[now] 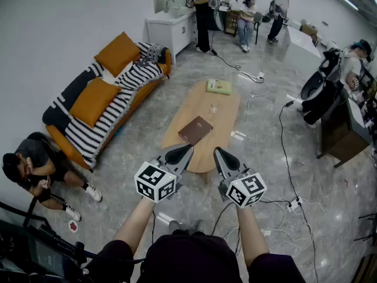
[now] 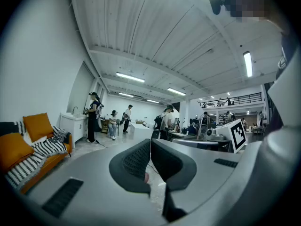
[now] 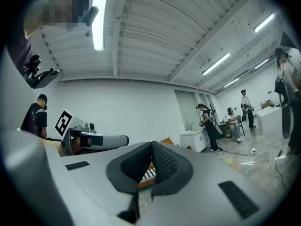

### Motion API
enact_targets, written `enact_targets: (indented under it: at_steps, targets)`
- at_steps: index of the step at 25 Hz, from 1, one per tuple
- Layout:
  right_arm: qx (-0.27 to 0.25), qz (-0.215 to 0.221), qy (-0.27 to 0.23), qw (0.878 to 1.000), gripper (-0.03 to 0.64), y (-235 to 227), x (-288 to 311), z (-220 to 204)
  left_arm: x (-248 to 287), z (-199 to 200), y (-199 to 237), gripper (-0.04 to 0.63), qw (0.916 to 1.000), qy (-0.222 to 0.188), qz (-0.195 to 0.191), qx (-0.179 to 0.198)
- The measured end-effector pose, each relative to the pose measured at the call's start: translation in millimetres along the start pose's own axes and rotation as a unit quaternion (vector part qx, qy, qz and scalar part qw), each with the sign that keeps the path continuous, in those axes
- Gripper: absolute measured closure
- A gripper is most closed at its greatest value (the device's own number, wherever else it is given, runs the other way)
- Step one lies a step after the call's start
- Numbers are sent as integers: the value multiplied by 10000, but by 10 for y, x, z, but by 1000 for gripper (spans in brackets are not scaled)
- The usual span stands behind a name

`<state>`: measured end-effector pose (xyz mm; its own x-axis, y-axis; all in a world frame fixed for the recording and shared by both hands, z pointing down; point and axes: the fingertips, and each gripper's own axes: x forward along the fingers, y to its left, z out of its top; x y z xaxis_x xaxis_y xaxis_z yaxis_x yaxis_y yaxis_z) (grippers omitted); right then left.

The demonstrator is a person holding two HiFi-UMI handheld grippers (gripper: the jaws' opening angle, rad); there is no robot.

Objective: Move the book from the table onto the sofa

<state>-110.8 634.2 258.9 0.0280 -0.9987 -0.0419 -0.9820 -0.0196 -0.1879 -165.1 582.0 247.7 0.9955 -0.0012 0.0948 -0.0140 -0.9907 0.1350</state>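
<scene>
**Two Grippers Shut and Empty, Book Not Yet Taken**

1. Left gripper (image 1: 187,149): held level at the near end of the table (image 1: 191,108). Its jaws are closed tip to tip with nothing between them.
2. Right gripper (image 1: 218,151): just beside it on the right, also level. Its jaws are likewise pressed together at the tips and hold nothing.
3. Brown book (image 1: 195,130): lies flat on the near half of the oval wooden table, just beyond both grippers, untouched.
4. Green book (image 1: 219,86): lies flat at the far end of the same table. The task sentence does not say which book is meant; the brown one is nearer.
5. Sofa (image 1: 66,147): orange, draped in a striped blanket (image 1: 118,108), with orange cushions (image 1: 92,101). It stands against the left wall, well apart from the table across open floor.

Step in hand: the approach, by all appearances; no part of the move is done.

Next move, as judged:
- Open one pair of jaws.
- Work them onto an edge or corner of the book, since a thin book lying flat offers little else to grip.
- Close, lift, and carry it left to the sofa seat.

Writing: none legible. No title can be read on either cover. The gripper cubes bear only black-and-white square patterns, not words.
</scene>
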Motion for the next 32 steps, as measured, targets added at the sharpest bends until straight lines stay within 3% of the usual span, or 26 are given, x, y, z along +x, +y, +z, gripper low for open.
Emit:
enact_targets:
  at_steps: [18,32]
  targets:
    - [193,24,38,9998,592,43,-10,-134,-98,-116,22,580,9999,64,101,-14]
    - [429,-429,211,9979,592,354,338,-545,-499,-388,563,580,9992,323,-120,-184]
